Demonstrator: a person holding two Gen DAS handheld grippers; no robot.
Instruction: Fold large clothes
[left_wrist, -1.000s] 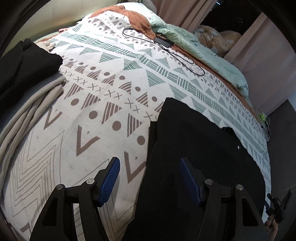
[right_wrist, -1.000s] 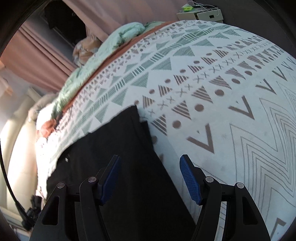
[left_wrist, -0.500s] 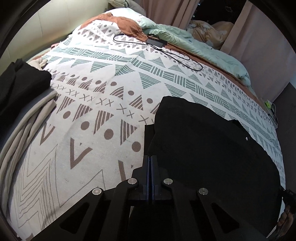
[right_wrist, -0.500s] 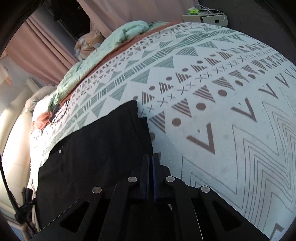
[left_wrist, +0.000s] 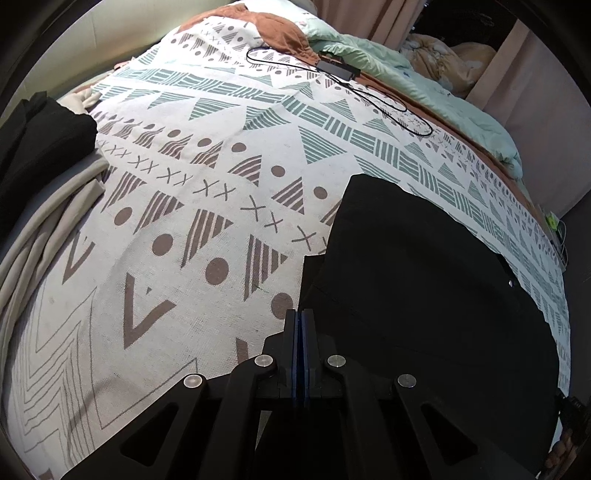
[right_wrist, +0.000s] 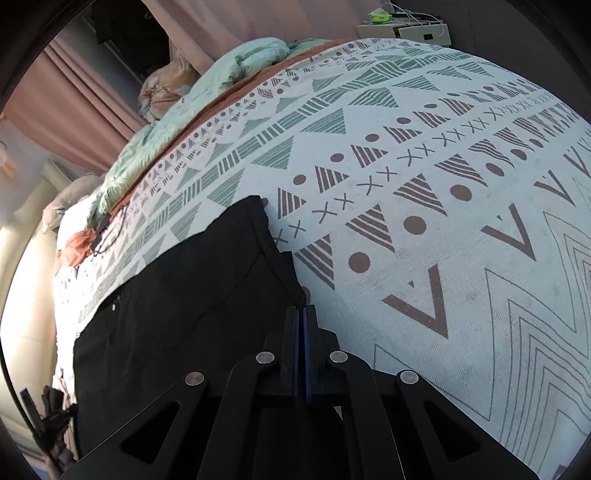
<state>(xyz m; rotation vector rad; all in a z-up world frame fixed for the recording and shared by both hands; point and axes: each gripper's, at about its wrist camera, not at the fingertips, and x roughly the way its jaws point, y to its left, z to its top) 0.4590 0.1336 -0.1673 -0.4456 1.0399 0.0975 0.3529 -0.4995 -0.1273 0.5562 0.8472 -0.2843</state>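
A black garment (left_wrist: 424, 295) with a small metal snap lies flat on the patterned bedspread (left_wrist: 184, 206). My left gripper (left_wrist: 301, 314) is shut, its blue pads pressed together right at the garment's near left edge, where a lower layer sticks out. In the right wrist view the same black garment (right_wrist: 192, 295) fills the lower left. My right gripper (right_wrist: 303, 308) is shut at its near right corner, pads together on the fabric edge. The cloth under both gripper bodies is hidden.
A pile of black clothes (left_wrist: 40, 147) and beige clothes (left_wrist: 44, 229) lies at the left of the bed. A charger with its looped cable (left_wrist: 338, 70) and a mint duvet (left_wrist: 424, 77) lie at the far side. A nightstand (right_wrist: 406, 31) stands beyond the bed.
Both grippers went from wide open to shut at the garment's near edge. Both have moved a little lower and closer to the bed since.
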